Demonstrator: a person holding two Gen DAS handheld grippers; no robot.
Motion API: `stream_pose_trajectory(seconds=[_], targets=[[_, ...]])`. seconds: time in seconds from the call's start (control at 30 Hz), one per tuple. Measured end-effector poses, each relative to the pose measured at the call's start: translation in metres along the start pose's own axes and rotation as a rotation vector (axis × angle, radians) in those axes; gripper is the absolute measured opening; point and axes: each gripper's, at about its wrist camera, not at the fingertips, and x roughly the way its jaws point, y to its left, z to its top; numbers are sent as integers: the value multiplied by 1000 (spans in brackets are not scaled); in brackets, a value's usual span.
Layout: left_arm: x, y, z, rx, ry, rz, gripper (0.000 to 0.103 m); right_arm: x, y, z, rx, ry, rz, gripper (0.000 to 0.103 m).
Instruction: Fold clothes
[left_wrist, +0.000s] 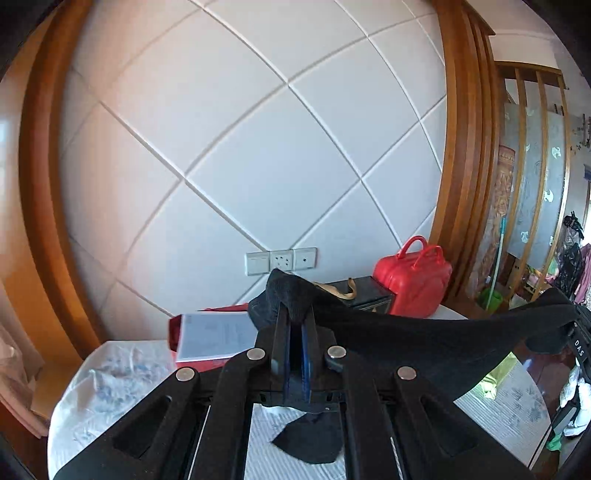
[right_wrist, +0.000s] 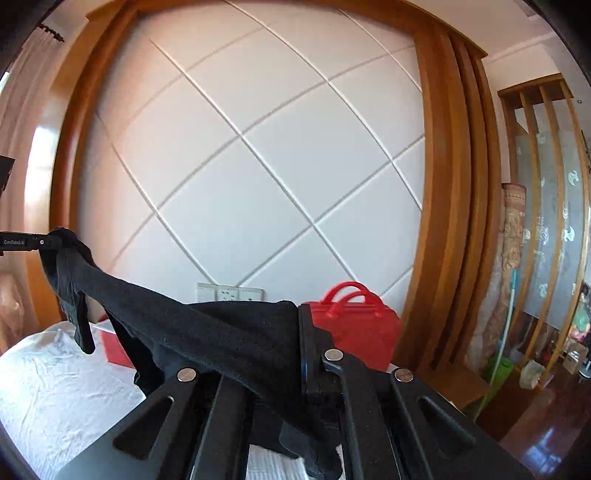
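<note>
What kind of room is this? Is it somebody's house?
Probably a room in a home, maybe a bedroom. There is a padded white wall panel in a wooden frame, a red bag on a white-covered surface, and a slatted wooden screen beside a broom.

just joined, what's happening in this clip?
A person is partway through folding clothes with a handheld tool in each hand. The left tool and the right tool are each shut on an end of a black garment, which hangs slung between them above the white-covered table. A loose part of it dangles below. A red bag and some papers sit at the far end by the wall. No fold has been laid down yet.
</note>
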Motion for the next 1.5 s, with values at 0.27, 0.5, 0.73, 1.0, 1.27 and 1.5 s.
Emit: stream_pose_trajectory(seconds=[0.27, 0.5, 0.73, 1.0, 1.27, 1.5], targets=[[-7, 69, -172, -103, 389, 108, 4, -8, 71, -120, 23, 458, 382, 2], [18, 86, -337, -179, 764, 149, 5, -3, 104, -255, 27, 888, 523, 2], [17, 74, -324, -169, 719, 98, 63, -5, 86, -281, 57, 1029, 501, 68], [63, 53, -251, -115, 566, 31, 76, 6, 18, -228, 213, 868, 483, 74], [181, 46, -242, -88, 604, -18, 76, 68, -56, -212, 339, 826, 309, 89], [255, 37, -256, -60, 662, -28, 76, 177, -73, -261, 478, 932, 205, 89]])
